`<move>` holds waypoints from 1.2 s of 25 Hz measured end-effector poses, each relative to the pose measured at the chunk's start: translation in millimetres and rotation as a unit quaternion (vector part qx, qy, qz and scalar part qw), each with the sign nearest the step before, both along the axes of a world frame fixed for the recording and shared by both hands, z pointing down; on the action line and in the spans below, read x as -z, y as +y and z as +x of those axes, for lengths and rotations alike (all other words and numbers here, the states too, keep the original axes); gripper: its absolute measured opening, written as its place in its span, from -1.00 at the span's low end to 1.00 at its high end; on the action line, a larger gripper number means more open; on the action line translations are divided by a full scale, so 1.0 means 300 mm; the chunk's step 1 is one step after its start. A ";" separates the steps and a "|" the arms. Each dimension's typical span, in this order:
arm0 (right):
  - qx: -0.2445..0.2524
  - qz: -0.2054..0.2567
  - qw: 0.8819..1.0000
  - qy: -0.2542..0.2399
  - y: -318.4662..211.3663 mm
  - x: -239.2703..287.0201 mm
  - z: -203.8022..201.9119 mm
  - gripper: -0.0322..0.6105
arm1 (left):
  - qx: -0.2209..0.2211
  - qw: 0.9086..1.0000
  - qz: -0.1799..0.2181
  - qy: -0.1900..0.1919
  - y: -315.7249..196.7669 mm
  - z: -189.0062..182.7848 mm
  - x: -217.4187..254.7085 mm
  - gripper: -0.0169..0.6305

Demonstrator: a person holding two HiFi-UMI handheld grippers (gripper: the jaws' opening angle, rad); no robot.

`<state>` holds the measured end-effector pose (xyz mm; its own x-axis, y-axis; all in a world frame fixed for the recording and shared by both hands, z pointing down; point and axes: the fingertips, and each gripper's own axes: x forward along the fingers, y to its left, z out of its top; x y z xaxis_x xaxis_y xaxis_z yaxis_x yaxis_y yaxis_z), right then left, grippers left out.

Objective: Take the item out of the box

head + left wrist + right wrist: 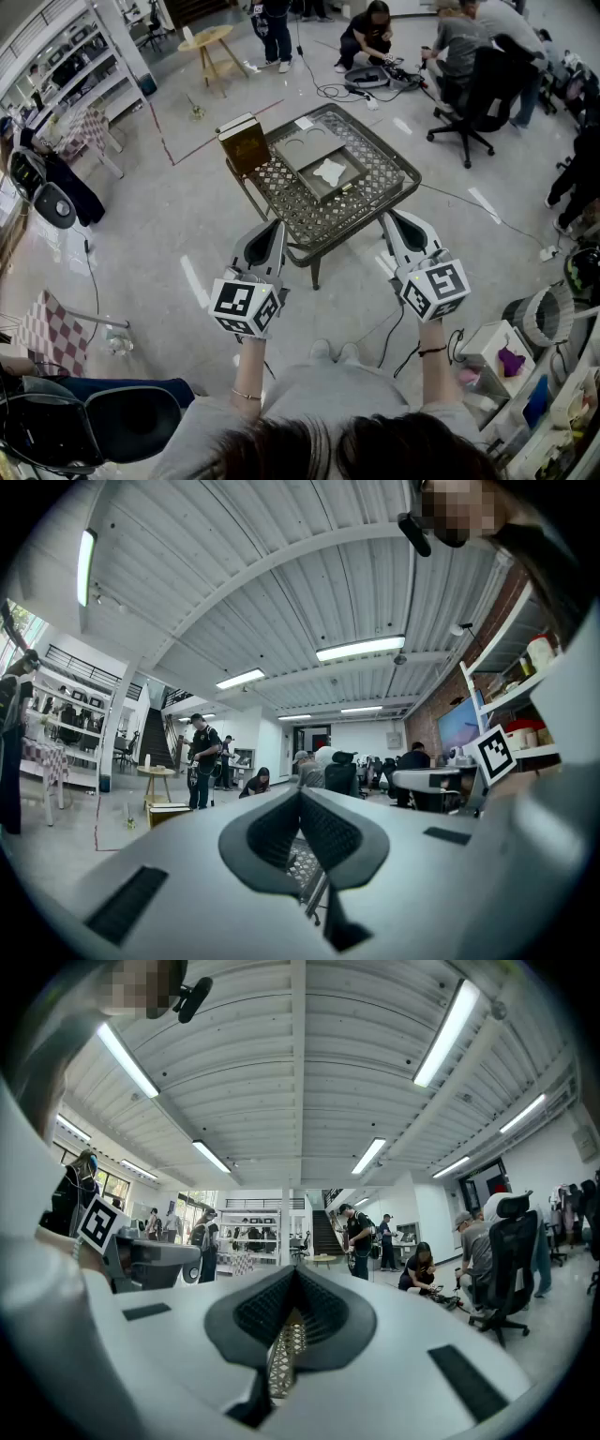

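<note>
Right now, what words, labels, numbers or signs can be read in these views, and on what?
No text is legible.
Marker cubes: square code patterns only, no letters.
Brown box: any print too small to read.
Wall screen: blurred, unreadable.

Right tool (296, 1281): I read the jaws as together at the tips, with nothing between the pads. It points level down the room. Through the slit below the pads I see a strip of the lattice surface (284, 1358). At the left edge is the left tool (183, 1260), marker cube (97, 1225) facing me. Beyond are shelving (246, 1237) and a staircase (328, 1232). One person stands (359, 1241), one crouches on the floor (419, 1269), and one is by a black office chair (506, 1260). Ceiling strip lights (450, 1030) are on.
</note>
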<state>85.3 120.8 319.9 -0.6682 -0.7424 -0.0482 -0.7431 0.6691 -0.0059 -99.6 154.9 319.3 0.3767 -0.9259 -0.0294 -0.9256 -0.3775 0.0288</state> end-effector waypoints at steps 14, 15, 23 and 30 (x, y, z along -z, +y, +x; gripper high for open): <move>0.021 -0.022 1.000 0.000 -0.004 -0.025 0.052 -0.84 | 0.005 1.000 -0.010 0.003 0.007 0.032 -0.017 -0.90; 0.026 -0.024 0.999 0.000 -0.006 -0.028 0.057 -0.84 | 0.007 1.000 -0.013 0.004 0.006 0.036 -0.022 -0.90; 0.040 -0.040 0.998 0.002 -0.049 -0.049 0.091 -0.83 | 0.007 1.000 -0.029 0.001 0.001 0.089 -0.051 -0.89; 0.045 -0.061 0.997 -0.002 -0.138 -0.091 0.077 -0.83 | 0.011 0.998 -0.054 0.011 -0.071 0.103 -0.116 -0.90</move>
<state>108.4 79.5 347.1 -0.7330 -0.6794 0.0347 -0.6792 0.7279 -0.0942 -68.7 133.5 354.1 0.3569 -0.9320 0.0637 -0.9322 -0.3510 0.0880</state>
